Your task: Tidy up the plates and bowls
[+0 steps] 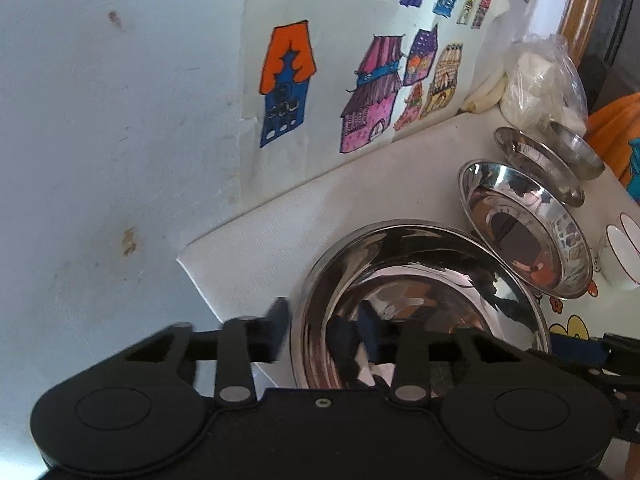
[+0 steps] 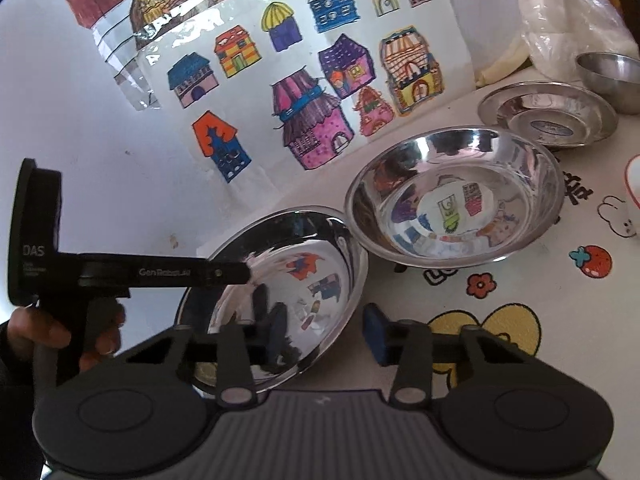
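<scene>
A large steel bowl (image 1: 420, 304) (image 2: 288, 280) sits at the table's left end by the wall. My left gripper (image 1: 322, 330) (image 2: 240, 274) straddles its left rim, one pad outside and one against the inner wall, shut on it. On the near right rim my right gripper (image 2: 326, 336) grips the same bowl, with one finger inside and the blue pad outside. A second steel bowl (image 1: 528, 232) (image 2: 456, 200) lies just beyond, its rim overlapping the large one. Further right stand a steel plate (image 1: 540, 160) (image 2: 548, 116) and a small steel bowl (image 1: 580, 148) (image 2: 612, 76).
A white wall with taped drawings of houses (image 1: 360, 80) (image 2: 304, 120) runs close behind the table (image 1: 260, 248). A plastic bag (image 1: 540, 84) (image 2: 572, 20) sits at the far corner. A white cup (image 1: 624, 248) (image 2: 634, 196) stands at the right. A hand (image 2: 52, 332) holds the left gripper's handle.
</scene>
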Motion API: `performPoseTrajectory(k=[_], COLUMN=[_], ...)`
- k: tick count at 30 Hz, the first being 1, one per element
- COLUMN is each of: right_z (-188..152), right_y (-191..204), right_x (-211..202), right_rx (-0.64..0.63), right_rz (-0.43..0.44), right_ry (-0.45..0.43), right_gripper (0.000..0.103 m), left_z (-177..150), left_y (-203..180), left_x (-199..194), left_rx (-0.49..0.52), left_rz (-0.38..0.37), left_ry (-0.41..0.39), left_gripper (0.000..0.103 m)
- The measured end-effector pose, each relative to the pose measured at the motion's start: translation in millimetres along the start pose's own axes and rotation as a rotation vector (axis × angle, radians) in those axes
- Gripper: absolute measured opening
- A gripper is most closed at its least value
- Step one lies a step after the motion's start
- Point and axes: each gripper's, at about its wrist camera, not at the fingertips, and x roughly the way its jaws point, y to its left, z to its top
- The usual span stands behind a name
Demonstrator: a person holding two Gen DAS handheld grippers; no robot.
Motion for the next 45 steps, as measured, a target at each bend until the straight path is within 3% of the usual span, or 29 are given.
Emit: performPoseTrajectory(k=[3,5,13,20,26,37,45], right_z=[-2,-4,-7,-7,-2,23,38], right_y=[-1,-2,-2,3,-2,-47,-70], right_x=[0,-1,-7,-22,-44,-60,-44], right_rx=[0.007,0.008,0.012,0.004,0.005,0.028,-0.032], right_rz=[-0.015,-0.023,-0.016,0.03,0.031,-0.172,-0.33], right_ry=[-0.003,-0.002,0.002,-0.026,-0.116,-0.276,-0.273], right_gripper=[0.028,0.021,0.019,0.019,0.019,0.019,0.021], left_z=[-3,-4,-10,-14,-2,40,53], left_y=[3,6,8,6,-11,-82,-119], left_x=[-2,-3,-13,-39,-45,8,44], left_rx=[-0.018,-0.037,-0.074,-0.08,-0.094,-0.047,0.034], left_rz=[0.018,0.014,0.016,0.035,0.004,-0.069,-0.041], left_ry=[-0.013,-0.017,-0.009,-0.054,-0.114,-0.188,-0.189], left_gripper=[0.02,0.019,0.016,0.016,0.017,0.02,0.021])
